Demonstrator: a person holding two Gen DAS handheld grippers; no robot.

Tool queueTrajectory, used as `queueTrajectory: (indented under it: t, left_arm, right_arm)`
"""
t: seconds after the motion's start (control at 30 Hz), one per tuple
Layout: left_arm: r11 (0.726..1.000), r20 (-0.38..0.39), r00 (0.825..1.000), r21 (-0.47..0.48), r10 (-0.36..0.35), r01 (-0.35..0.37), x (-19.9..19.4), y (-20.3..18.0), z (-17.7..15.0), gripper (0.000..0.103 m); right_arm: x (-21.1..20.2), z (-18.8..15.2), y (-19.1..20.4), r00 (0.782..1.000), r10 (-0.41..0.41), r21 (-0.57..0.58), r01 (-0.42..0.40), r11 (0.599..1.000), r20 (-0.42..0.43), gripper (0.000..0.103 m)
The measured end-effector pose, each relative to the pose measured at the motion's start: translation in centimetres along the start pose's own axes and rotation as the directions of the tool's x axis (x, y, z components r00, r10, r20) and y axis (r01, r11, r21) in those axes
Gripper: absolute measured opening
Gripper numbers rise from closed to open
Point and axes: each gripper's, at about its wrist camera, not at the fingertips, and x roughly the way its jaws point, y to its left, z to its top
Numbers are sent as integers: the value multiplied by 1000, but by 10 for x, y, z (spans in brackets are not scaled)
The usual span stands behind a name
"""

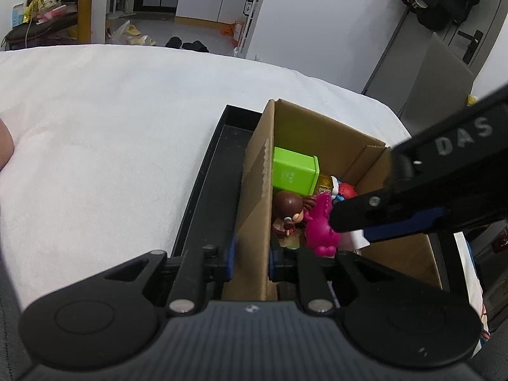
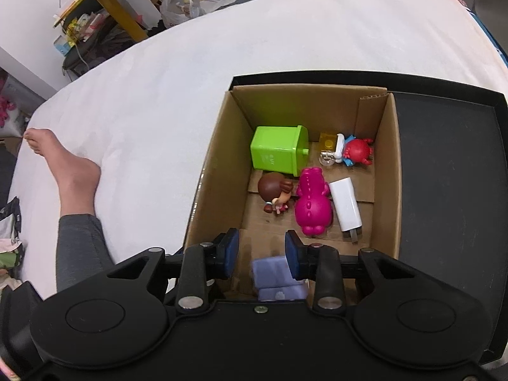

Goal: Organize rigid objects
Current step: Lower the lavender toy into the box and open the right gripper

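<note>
my left gripper (image 1: 250, 262) points steeply down, its blue pads pinched against the cardboard box wall (image 1: 254, 222) from either side. my right gripper (image 2: 261, 255) tips down even more steeply, jaws partly apart, nothing pressed between the pads that i can see. in the left wrist view its black fingers (image 1: 355, 216) reach in from the right. my bare foot (image 2: 70, 171) and grey-trousered leg rest out to the left.

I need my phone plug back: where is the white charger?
In the right wrist view, the white charger lies on the cardboard box floor, right of the magenta dinosaur toy, prongs toward the camera.
</note>
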Motion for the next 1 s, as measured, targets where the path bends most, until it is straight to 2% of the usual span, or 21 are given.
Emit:
queueTrajectory:
  t: [0.33,0.5,0.63,0.77,1.0]
  left_arm:
    - [999,-17,1000,43,14,-13,-1,-5,2,16]
    - [999,-60,998,40,16,-13,0,-4,7,16]
    - [992,-59,998,126,34,-26,-10,-15,10,17]
    - [978,-59,997,202,58,-45,-21,-26,12,17]
    - [970,-66,993,232,93,-75,-38,-41,24,21]
  right_arm:
    - [-26,-9,-16,999,-10,-17,10,1000,36,35]
    - [-41,-16,-36,997,-38,-7,39,999,70,45]
    - [-52,-21,-54,995,-48,3,48,999,83,47]
    - [-62,-24,-71,994,-36,30,33,999,102,55]
    - [-71,-33,-95,992,-19,65,11,998,121,68]
